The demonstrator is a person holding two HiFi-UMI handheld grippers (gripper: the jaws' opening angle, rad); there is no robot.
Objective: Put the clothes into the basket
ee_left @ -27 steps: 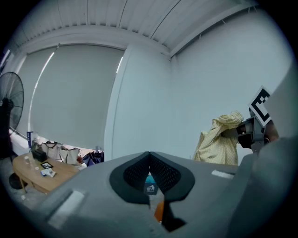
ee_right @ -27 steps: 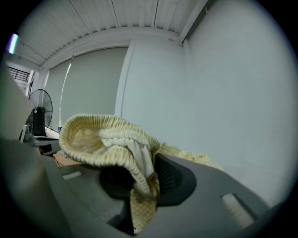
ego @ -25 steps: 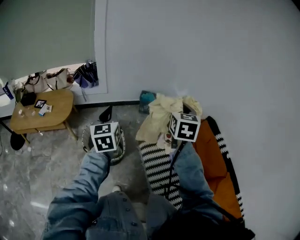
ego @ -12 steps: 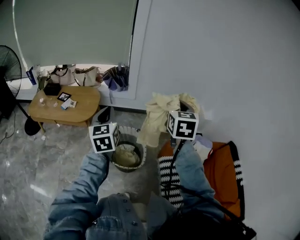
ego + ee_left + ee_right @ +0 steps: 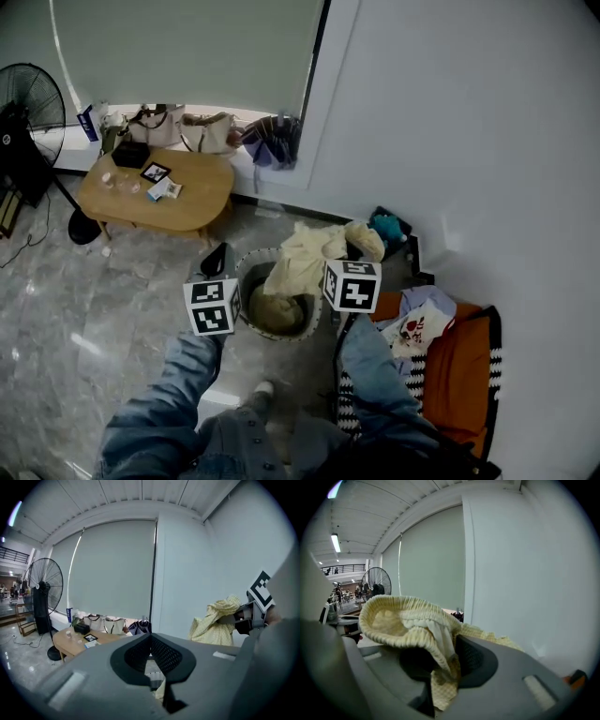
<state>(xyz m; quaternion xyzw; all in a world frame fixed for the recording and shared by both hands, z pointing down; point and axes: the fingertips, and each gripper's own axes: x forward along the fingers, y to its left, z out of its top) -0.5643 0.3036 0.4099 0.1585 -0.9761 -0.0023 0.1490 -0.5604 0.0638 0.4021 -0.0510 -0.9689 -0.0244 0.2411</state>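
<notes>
Yellow checked garment [image 5: 408,620] pinched in right claw [image 5: 440,665], hanging over round basket [image 5: 286,336]

You are in a big indoor room set up like a home corner: a low wooden table [image 5: 192,202], a standing fan [image 5: 33,98], bags [image 5: 173,127] under a window blind [image 5: 187,47], and a shiny stone floor [image 5: 84,319].

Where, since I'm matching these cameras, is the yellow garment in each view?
Head view: yellow garment at centre, over the basket's rim.
Left gripper view: yellow garment right of centre, before the wall.
Right gripper view: yellow garment centre-left, clamped in the fingers.
Shared landmark: the standing fan, at the left in all three.
</notes>
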